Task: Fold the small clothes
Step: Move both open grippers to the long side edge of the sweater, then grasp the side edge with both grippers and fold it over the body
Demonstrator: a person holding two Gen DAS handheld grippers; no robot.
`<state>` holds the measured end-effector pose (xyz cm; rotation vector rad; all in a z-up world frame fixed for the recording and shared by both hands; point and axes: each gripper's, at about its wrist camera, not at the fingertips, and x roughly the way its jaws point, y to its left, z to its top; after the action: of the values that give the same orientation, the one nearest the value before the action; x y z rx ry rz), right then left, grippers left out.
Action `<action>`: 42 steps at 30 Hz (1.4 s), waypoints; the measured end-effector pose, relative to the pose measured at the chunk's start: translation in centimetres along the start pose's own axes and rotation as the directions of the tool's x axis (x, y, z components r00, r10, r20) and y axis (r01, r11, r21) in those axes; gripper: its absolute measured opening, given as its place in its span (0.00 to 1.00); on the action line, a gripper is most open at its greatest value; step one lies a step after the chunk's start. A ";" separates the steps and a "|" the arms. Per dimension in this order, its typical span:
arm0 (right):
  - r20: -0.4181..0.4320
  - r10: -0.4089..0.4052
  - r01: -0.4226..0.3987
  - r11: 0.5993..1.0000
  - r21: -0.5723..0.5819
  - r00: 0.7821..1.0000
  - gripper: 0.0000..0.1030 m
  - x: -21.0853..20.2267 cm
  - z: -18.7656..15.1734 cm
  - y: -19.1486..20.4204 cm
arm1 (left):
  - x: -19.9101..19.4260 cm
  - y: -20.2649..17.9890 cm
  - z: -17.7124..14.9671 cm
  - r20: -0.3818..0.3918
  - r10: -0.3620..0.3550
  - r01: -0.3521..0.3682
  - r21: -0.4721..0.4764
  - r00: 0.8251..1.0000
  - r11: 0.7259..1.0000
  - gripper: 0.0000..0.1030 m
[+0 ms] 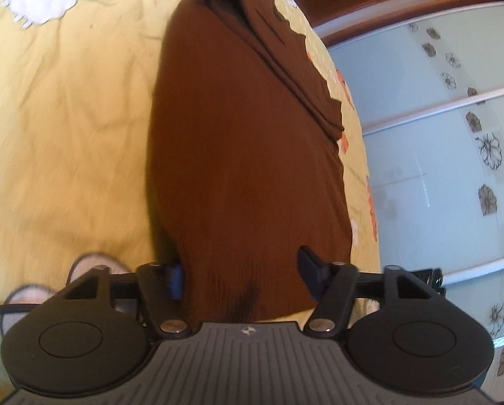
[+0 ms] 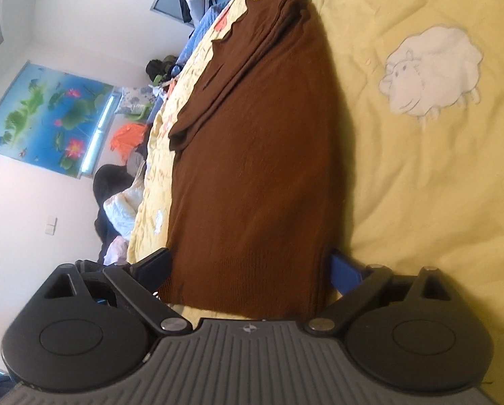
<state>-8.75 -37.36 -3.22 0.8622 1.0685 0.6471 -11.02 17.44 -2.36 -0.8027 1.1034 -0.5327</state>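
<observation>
A brown knit garment point(image 1: 245, 155) lies on the yellow bedspread point(image 1: 66, 118), its long axis running straight away from both claws; its near hem sits between the spread, non-pinching jaws of the left gripper point(image 1: 241, 275) and the wider-spread right gripper point(image 2: 252, 270), neither visibly nearer

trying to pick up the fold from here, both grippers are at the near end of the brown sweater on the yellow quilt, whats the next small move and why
Probably close both grippers on the near hem. The left gripper and right gripper each stand open astride the brown sweater, cloth between the fingers but not pinched. It lies flat on the yellow quilt, one sleeve already folded in, so gripping comes before lifting.
</observation>
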 end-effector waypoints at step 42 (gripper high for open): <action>0.274 0.130 -0.133 0.991 -0.007 0.953 0.14 7.7 26.8 1.6 | 5.4 -7.7 27.5 0.390 0.036 -0.124 0.204 0.920 0.971 0.05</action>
<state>18.93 -37.92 0.58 1.0080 0.7697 0.6120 16.60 17.00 6.79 -0.6257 0.6945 -0.4000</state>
